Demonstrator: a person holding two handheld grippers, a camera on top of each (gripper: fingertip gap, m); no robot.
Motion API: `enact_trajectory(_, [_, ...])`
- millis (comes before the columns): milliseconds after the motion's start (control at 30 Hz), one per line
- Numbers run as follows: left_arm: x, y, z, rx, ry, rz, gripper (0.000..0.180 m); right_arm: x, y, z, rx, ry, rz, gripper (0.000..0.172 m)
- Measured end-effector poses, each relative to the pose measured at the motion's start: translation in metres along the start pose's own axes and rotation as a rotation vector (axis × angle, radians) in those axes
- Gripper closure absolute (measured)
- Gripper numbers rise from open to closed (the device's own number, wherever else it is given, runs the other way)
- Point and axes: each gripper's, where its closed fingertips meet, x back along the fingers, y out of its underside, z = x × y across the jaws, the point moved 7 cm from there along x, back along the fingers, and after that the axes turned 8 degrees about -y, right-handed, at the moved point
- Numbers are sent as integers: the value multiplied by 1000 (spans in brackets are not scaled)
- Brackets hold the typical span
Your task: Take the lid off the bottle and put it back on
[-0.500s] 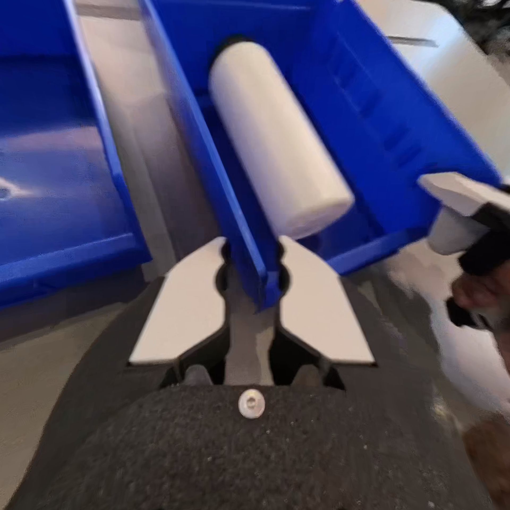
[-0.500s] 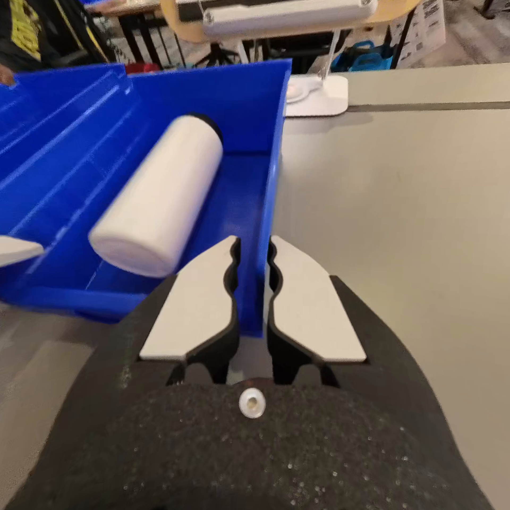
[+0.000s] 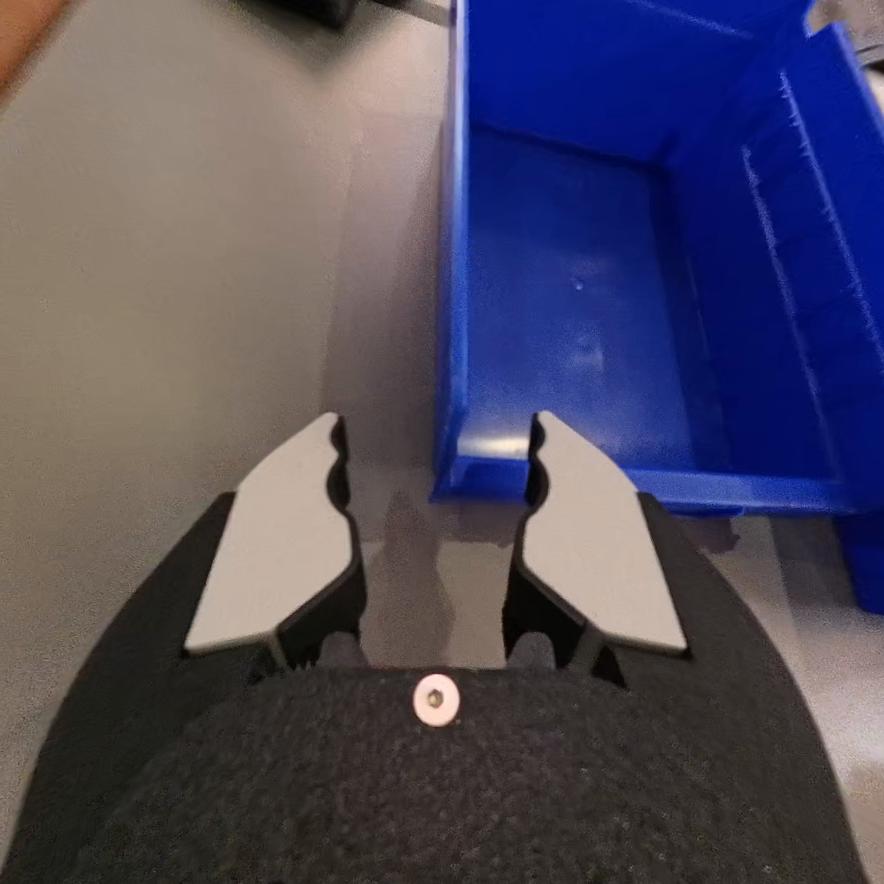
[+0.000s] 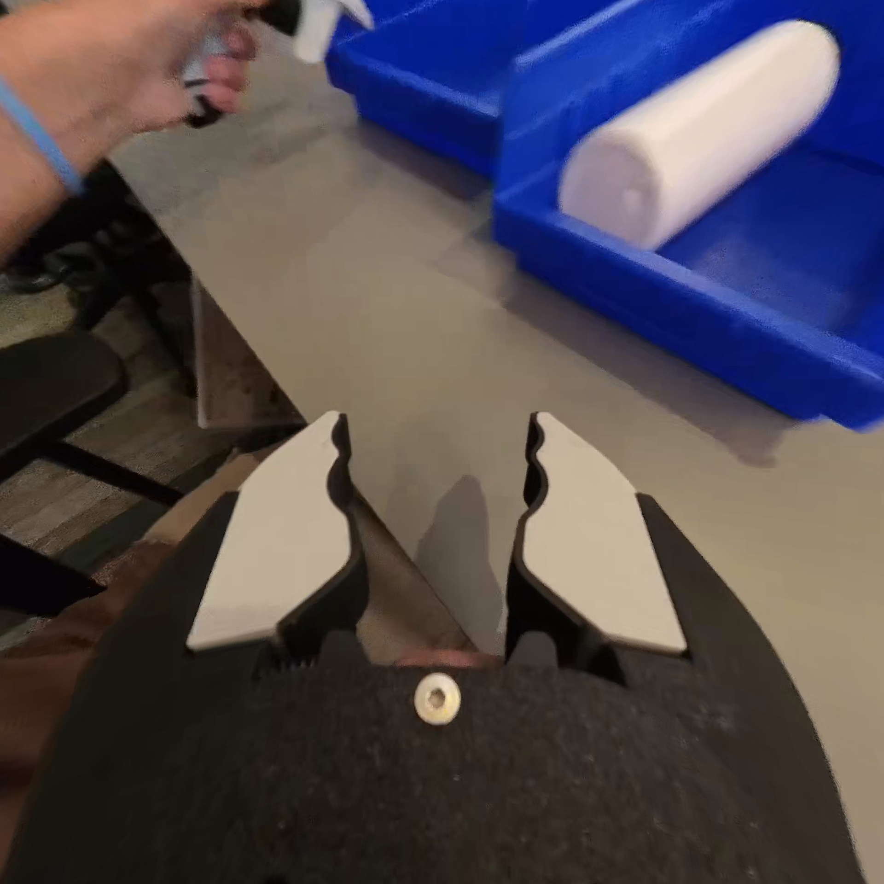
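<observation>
A grey table carries two blue plastic bins side by side. On the left side of the scene, the left gripper hangs over the table with its two pale fingers spread wide and nothing between them; its right fingertip overlaps the near left corner of a blue bin, whose floor shows bare. From the right gripper's camera, a person's hand with a light blue wristband shows at the far upper left, blurred with motion, wrapped around that left gripper above the table's edge. Below it, beyond the table, lie dark chair parts and a wood-toned floor. Toward the middle, the right gripper is also released, its fingers well apart over bare tabletop, gripping nothing. To the right, a second blue bin sits beside the first, and the white bottle lies on its side inside it, base toward the viewer; its lid end is out of sight.
</observation>
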Motion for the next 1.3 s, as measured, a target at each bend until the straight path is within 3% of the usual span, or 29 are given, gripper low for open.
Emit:
enact_trajectory(100, [-4,3,-1,49,91,19,173,-32,-16,-15,38,30,-23,91])
enact_trajectory(200, [14,20,0,-59,-12,53,176,-62,-40,-14,45,139,-13,90])
enact_trajectory(300, [46,48,0,-59,-23,55,176,-94,-65,-12,36,235,2,92])
enact_trajectory(467, [104,97,-10,-30,-55,63,176,-136,-91,-19,-27,288,37,94])
enact_trajectory(533, [122,112,-14,2,-45,78,176,-148,-90,-26,-83,231,24,99])
enact_trajectory(600, [135,124,-16,22,-39,94,176,-153,-86,-36,-110,176,16,143])
enact_trajectory(633, [140,128,-16,29,-51,101,176,-149,-86,-38,-123,201,25,154])
enact_trajectory(700, [149,135,-9,8,-78,125,176,-142,-87,-41,-89,252,17,161])
enact_trajectory(833, [180,124,16,-50,-92,238,175,-113,-106,-37,-55,300,94,166])
enact_trajectory(1000, [217,58,82,-154,-38,405,176,-38,-154,-14,-10,365,297,166])
enact_trajectory(1167, [206,-5,216,-262,122,441,176,76,-176,60,-16,578,443,166])
enact_trajectory(1300, [176,-21,345,-290,235,409,176,161,-157,146,-79,707,446,166])
